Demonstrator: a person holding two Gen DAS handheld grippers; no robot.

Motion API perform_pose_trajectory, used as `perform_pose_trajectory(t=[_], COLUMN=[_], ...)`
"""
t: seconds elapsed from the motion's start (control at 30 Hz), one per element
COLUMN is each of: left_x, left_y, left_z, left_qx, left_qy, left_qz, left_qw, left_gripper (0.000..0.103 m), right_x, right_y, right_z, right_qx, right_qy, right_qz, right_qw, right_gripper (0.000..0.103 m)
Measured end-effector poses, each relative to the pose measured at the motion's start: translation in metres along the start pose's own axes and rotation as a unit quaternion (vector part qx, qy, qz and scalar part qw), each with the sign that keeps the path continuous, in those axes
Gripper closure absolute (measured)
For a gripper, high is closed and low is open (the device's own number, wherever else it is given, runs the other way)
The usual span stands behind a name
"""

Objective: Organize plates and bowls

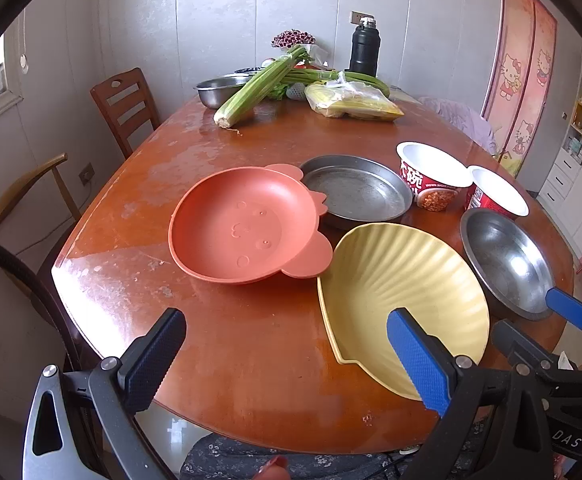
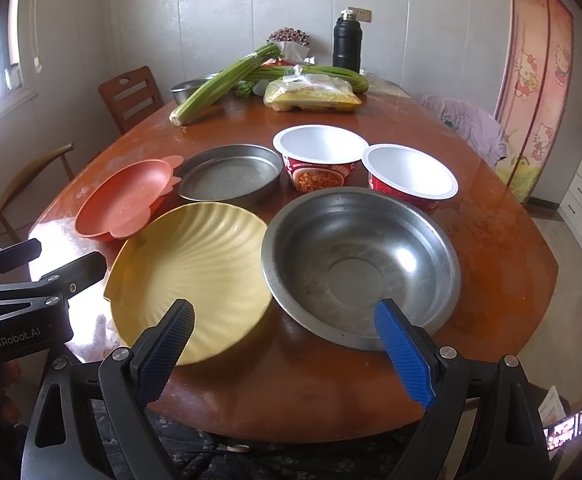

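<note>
Because nothing is stacked yet, the dishes lie spread over the near half of the glossy brown wooden desk (image 2: 331, 392), each within reach. At lower centre of the right wrist view, the right claw (image 2: 285, 354) hovers released and empty, straddling the gap between the pale yellow shell-shaped plate (image 2: 195, 268) and the round stainless steel bowl (image 2: 361, 264), probably choosing one. Lower in the left wrist view, the left claw (image 1: 287, 360) is likewise released, near the orange bear-shaped plastic plate (image 1: 243, 224). Behind sit a shallow round metal pan (image 2: 231, 174) and two red-and-white paper noodle bowls (image 2: 321, 160).
</note>
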State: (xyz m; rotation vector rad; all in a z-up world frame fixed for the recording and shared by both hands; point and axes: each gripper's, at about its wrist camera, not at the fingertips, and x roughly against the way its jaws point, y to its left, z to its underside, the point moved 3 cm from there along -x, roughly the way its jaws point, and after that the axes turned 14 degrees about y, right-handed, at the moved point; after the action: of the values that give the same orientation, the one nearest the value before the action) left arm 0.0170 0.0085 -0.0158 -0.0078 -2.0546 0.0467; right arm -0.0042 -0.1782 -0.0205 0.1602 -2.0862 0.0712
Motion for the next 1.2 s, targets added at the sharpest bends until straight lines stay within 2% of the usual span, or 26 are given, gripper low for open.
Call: perform_pose_trajectory(t=[0.3, 0.67, 0.9, 1.13, 1.2], left_x=[0.000, -0.004, -0.007, -0.022, -0.027], left_y=[0.013, 0.058, 0.077, 0.094, 0.096], left_z=[0.000, -0.010, -0.018, -0.026, -0.028], left_qx=[0.012, 0.058, 0.076, 0.094, 0.095], left_qy=[-0.003, -0.007, -0.006, 0.014, 0.021], left_qz=[0.002, -0.016, -0.011, -0.009, -0.009], left_qw=[0.9999, 0.9981, 0.9970, 0.9955, 0.9952], left_gripper=[0.002, 0.002, 0.002, 0.002, 0.002], right_x=[0.001, -0.003, -0.010, -0.030, -0.037], right_y=[0.006, 0.035, 0.059, 0.076, 0.080], right_z=[-0.007, -0.034, -0.061, -0.098, -0.109], right_qx=[0.005, 0.034, 0.065, 0.079, 0.082], right_qy=[-0.006, -0.008, -0.005, 0.008, 0.015], right_qz=[-0.006, -0.031, -0.053, -0.066, -0.058], right_qw=[1.000, 0.999, 0.996, 0.995, 0.995], right_gripper=[0.011, 0.011, 0.011, 0.011, 0.011])
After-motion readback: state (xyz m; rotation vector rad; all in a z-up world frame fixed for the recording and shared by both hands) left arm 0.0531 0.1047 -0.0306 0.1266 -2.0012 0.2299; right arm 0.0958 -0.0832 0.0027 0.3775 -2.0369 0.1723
